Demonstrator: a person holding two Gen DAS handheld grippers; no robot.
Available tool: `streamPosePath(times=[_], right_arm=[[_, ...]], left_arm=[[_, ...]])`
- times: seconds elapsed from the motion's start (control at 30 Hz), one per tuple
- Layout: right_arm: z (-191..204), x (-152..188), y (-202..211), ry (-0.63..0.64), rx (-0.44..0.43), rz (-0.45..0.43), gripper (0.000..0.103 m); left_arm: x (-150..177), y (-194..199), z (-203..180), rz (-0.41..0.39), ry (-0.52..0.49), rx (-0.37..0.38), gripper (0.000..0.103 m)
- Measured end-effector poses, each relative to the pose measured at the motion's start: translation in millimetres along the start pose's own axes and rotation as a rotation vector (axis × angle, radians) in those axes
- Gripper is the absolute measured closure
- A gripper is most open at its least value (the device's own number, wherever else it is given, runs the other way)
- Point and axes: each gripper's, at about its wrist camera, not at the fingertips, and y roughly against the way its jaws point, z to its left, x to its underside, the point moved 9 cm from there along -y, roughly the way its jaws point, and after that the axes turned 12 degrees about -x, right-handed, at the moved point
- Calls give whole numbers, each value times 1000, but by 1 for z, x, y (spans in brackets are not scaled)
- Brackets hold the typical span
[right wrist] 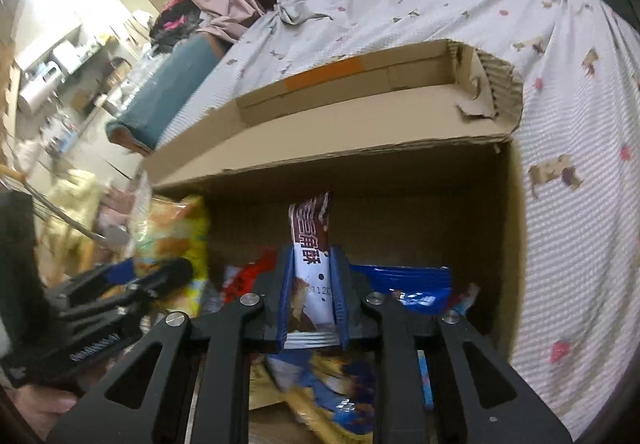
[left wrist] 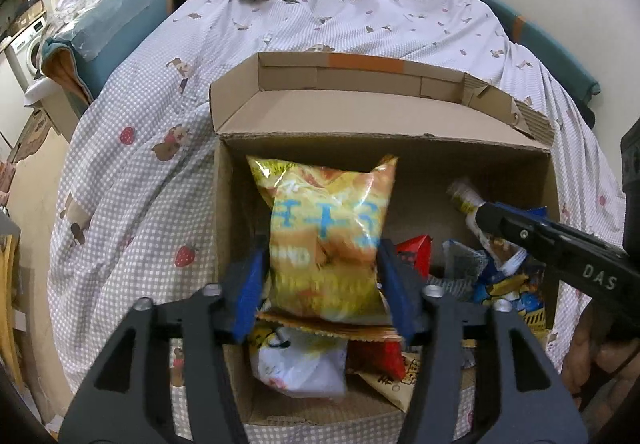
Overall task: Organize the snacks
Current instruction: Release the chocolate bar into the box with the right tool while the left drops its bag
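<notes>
Between the blue pads of the left hand-held gripper (left wrist: 322, 280) stands a yellow snack bag (left wrist: 326, 240), upright over the open cardboard box (left wrist: 384, 152) that sits on the bed (left wrist: 168, 92); the pads sit at the bag's sides, and whether they press it or have just let go I cannot tell. Below that gripper, loose packets (left wrist: 298, 362) lie on the box floor. To its right, the right hand-held gripper (right wrist: 312, 280) is nearly pressed together, pinching a slim brown-and-white snack packet (right wrist: 310, 244) that stands upright between its fingers. Just beyond and below it lies a blue packet (right wrist: 400, 278) among others inside the same box.
</notes>
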Motion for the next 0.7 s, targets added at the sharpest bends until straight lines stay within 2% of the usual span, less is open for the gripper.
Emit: streamPosePath(times=[0.17,0.2,0.23,0.27,0.3,0.33,0.5,0.7], right_arm=[[14,-1,2,-2,-77,9,81],[15,-1,2,-13,-87,12,77],[15,-1,4,-19,-87,11,57],[15,-2,5,-25,-88,6,43],[15,-3,8,-32,-90,-9,19],[15,-4,12,-33,-92,-27,14],[14,-11,28,-32,-82,-75,14],[5,-10,46,-51,-64,-89,14]], left_arm=[[-2,4,1,-5,13,9,34],[-2,5,1,-4,16,11,29],[-2,6,2,-4,23,18,25],[-2,7,2,-2,33,32,23],[-3,8,2,1,43,44,20],[-3,9,3,2,53,51,20],[-5,15,8,-2,79,63,19],[-5,22,16,-3,99,55,18]])
